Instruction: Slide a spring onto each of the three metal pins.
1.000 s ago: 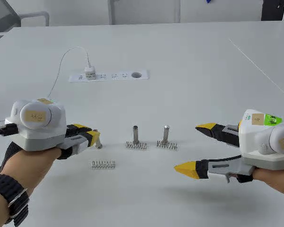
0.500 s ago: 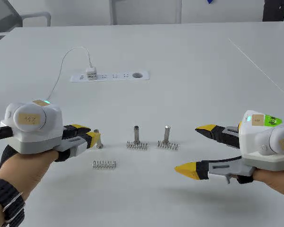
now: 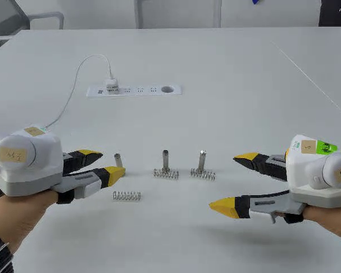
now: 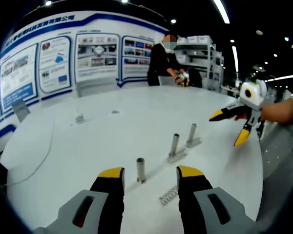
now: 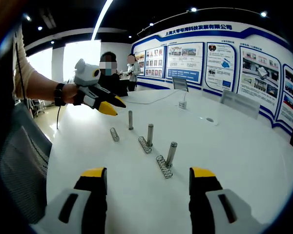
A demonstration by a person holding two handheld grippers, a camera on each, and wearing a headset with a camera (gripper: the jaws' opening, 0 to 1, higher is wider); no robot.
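Three short metal pins stand in a row on the white table: left pin (image 3: 118, 160), middle pin (image 3: 166, 160), right pin (image 3: 202, 160). A spring (image 3: 165, 174) lies at the foot of the middle pin and another spring (image 3: 203, 174) at the foot of the right pin. A third spring (image 3: 127, 196) lies loose in front of the left pin. My left gripper (image 3: 105, 164) is open just left of the left pin (image 4: 140, 170), which stands between its jaws in the left gripper view. My right gripper (image 3: 227, 181) is open and holds nothing, to the right of the right pin (image 5: 171, 153).
A white power strip (image 3: 133, 90) with a plugged charger (image 3: 112, 86) and its cable lies further back on the table. A grey chair (image 3: 23, 20) stands at the far left corner. People stand beyond the table (image 4: 167, 63).
My left gripper has opened and drawn back a little to the left, leaving the left pin standing free. My right gripper has stayed where it was.
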